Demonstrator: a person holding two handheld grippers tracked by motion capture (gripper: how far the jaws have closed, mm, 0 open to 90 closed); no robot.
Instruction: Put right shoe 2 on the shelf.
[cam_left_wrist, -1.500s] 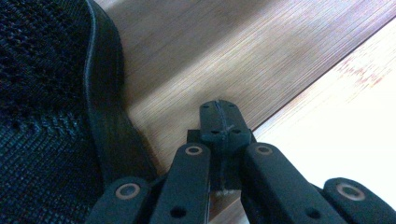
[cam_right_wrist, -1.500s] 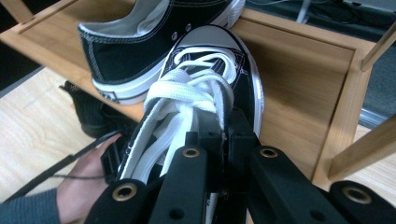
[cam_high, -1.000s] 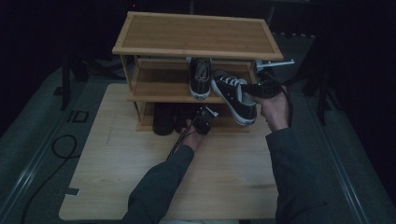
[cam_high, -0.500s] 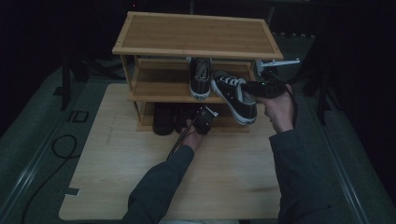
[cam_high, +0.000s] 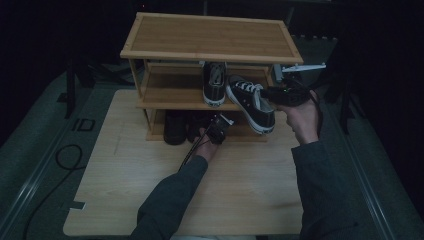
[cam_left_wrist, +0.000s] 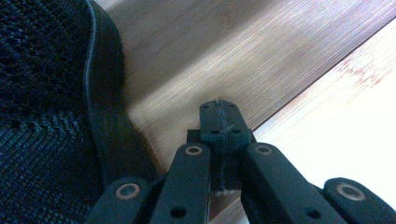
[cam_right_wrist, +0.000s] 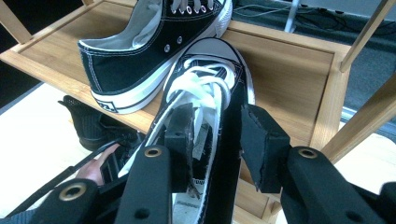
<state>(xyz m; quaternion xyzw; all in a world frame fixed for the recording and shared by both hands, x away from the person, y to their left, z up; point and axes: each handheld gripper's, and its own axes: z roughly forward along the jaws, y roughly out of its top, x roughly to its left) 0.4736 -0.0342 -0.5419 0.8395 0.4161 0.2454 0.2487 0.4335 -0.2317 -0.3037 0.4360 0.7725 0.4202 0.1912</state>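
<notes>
Shadow hides the rack's (cam_high: 210, 55) bottom shelf; the left claw (cam_left_wrist: 219, 119) is closed, empty beside a dark shoe (cam_left_wrist: 42, 93). The right claw (cam_right_wrist: 217, 140), jaws just opening, straddles the sneaker's (cam_right_wrist: 205, 84) side without pressing.

Light wood bench (cam_high: 250, 200) carries a bamboo shoe rack (cam_high: 210, 35) set toward its far edge, three tiers. Top shelf (cam_high: 165, 32) bare slats. Middle shelf (cam_high: 170, 95) holds one black low-top sneaker (cam_high: 215, 82) with white sole, heel facing the front; a second matching sneaker (cam_high: 250, 102) with white laces lies tilted beside it, toe on the shelf, heel overhanging the front edge. Bottom shelf (cam_left_wrist: 224, 51) holds dark mesh shoes (cam_high: 175, 127), left side, partly in shadow. Bench front bare wood; dark cable (cam_high: 65, 155) just off its left edge on the floor.
</notes>
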